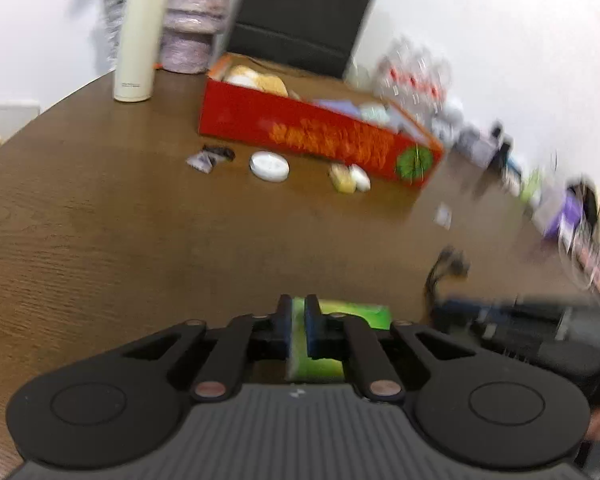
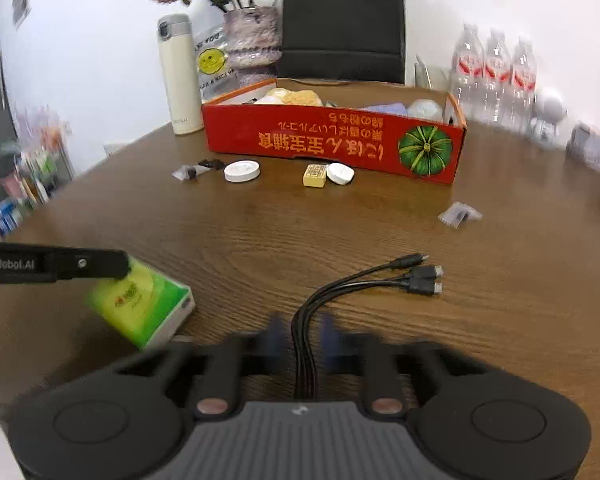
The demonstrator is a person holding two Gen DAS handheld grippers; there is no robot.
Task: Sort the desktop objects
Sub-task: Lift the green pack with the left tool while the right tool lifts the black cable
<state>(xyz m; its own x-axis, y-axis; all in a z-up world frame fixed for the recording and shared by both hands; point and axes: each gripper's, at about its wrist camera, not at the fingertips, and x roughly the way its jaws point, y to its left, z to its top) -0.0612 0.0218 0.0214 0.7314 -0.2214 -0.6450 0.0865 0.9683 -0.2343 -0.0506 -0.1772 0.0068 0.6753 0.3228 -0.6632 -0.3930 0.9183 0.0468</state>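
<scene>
My left gripper [image 1: 299, 312] is shut on a green tissue pack [image 1: 352, 314], held tilted just above the table; the pack also shows in the right wrist view [image 2: 140, 304] at the lower left. My right gripper [image 2: 303, 334] is around a black multi-head cable [image 2: 364, 280] that runs between its blurred fingers; the jaws stand slightly apart. A red cardboard box [image 2: 332, 140] with items inside stands at the back. In front of it lie a white round lid [image 2: 242, 171], a yellow block [image 2: 314, 175], a white disc [image 2: 340, 173] and a small wrapped packet [image 2: 188, 172].
A clear packet [image 2: 459, 214] lies right of centre. A cream thermos [image 2: 180, 76], a flower vase [image 2: 252, 36], a black chair back [image 2: 342, 20] and water bottles [image 2: 494, 72] stand behind the box. Clutter lines the right table edge [image 1: 572, 208].
</scene>
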